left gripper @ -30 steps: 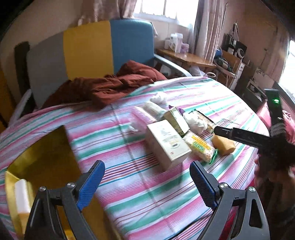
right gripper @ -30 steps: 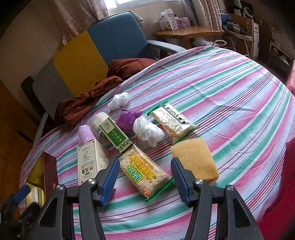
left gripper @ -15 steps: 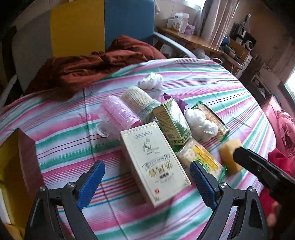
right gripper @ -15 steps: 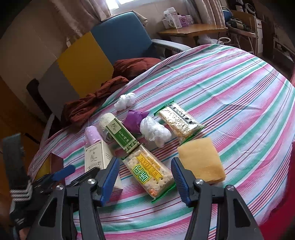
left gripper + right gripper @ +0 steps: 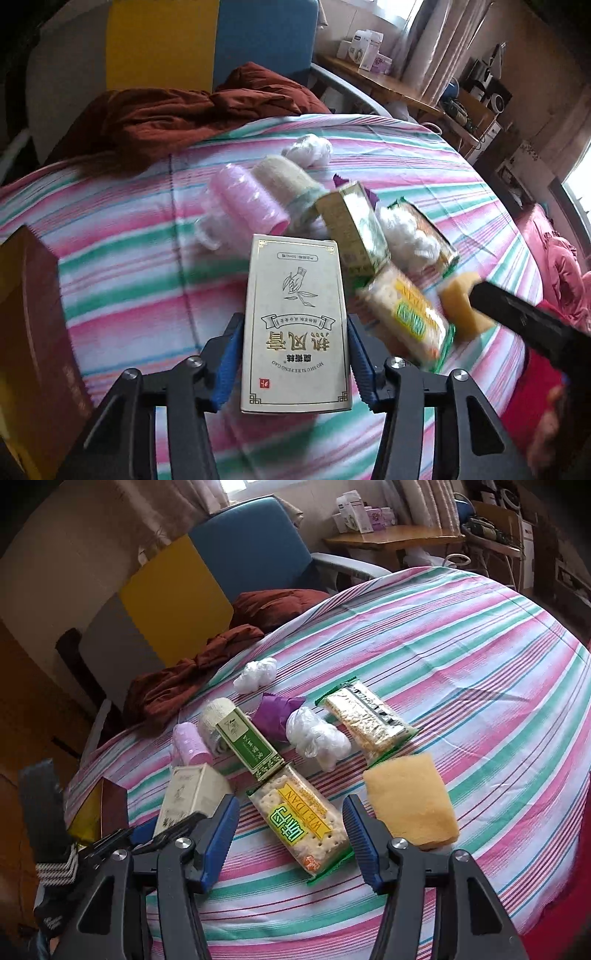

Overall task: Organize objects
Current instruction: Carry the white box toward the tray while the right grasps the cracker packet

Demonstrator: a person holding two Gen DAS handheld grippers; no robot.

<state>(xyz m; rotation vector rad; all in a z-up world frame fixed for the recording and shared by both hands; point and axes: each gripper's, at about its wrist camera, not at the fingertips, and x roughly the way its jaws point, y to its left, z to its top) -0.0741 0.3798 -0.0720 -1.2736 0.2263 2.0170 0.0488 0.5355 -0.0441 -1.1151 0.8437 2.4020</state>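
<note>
Where the left tool (image 5: pixel 293 360) closes in from both sides, its 2 blue pads touch the long edges of the cream box (image 5: pixel 295 325), so the tool has hold of it at the near end. The box's underside is hidden, so whether it is lifted off the striped bench (image 5: pixel 122 258) or resting there cannot be told. The box is tall, cream-white with a gold border, a line drawing of a hand with a sprig, and dark characters printed upside down to this camera. It sits near and left of centre in the cluster.

The left-wrist view is motion-blurred beyond the box. Legible there: a pink roll (image 5: pixel 245 199), a beige roll (image 5: pixel 286 177), a green carton (image 5: pixel 354 229) and a cracker pack (image 5: pixel 404 314); finer print cannot be read. A brown-and-gold box (image 5: pixel 33 314) is cut off at the left edge.

In the right-wrist view the right tool (image 5: pixel 291 836) stands wide open with nothing gripped; the near end of the cracker pack (image 5: pixel 299 823) lies between its pads, apart from both. Just right is a yellow sponge (image 5: pixel 410 805). Farther off are a second snack pack (image 5: pixel 369 718), 2 white plastic wads (image 5: pixel 317 736), and a purple wrapper (image 5: pixel 275 710) partly hidden behind the carton. The cream box (image 5: pixel 192 794) shows at the left, its near end hidden by the left tool.
</note>
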